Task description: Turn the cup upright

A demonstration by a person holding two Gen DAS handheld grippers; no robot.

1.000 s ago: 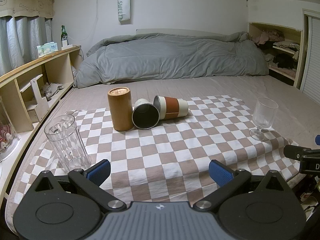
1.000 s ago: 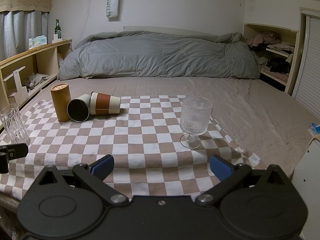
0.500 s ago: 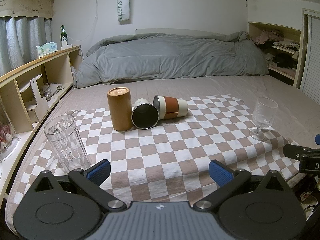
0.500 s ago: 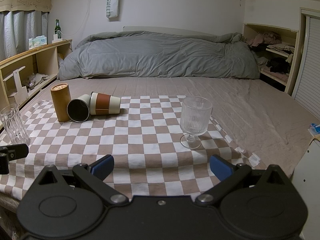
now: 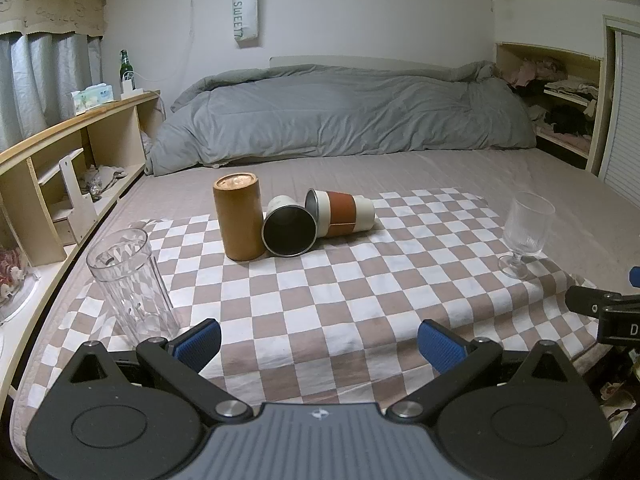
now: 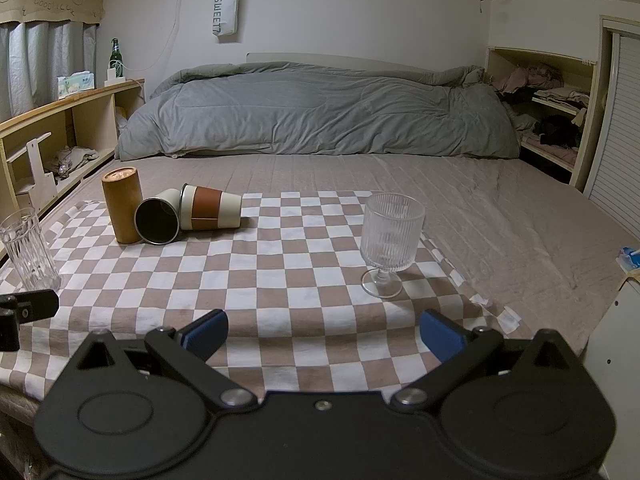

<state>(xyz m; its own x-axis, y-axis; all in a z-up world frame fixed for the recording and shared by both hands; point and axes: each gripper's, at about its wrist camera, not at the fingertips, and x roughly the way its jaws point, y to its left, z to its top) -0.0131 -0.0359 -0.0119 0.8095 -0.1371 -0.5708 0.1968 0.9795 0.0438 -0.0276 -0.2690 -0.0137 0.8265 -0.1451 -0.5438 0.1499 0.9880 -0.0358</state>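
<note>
Pre-grasp stage, by the look of it: nothing is held and no cup is righted yet. Left tool [image 5: 319, 339] and right tool [image 6: 323, 332] both gape wide with nothing between the pads, hovering at the near edge of the checked cloth [image 5: 360, 288] on the bed.

Two cups lie tipped over at the far left of the cloth: a white cup [image 5: 289, 230], dark mouth facing the cameras, touching the tan canister [image 5: 239, 216]; and a banded cup [image 5: 340, 218], orange sleeve, on its side just beside it, the two touching.

Next move likely: reach forward to one cup, close on the wall near the rim, rotate it base-down. The neighbours touch, so they could get nudged.

Tumbler [image 5: 132, 286] and goblet [image 6: 390, 242] stand upright.

Writing: bag [image 5: 244, 14] on the wall reads "SWEET"; bottle [image 5: 125, 66] label too small to read.
</note>
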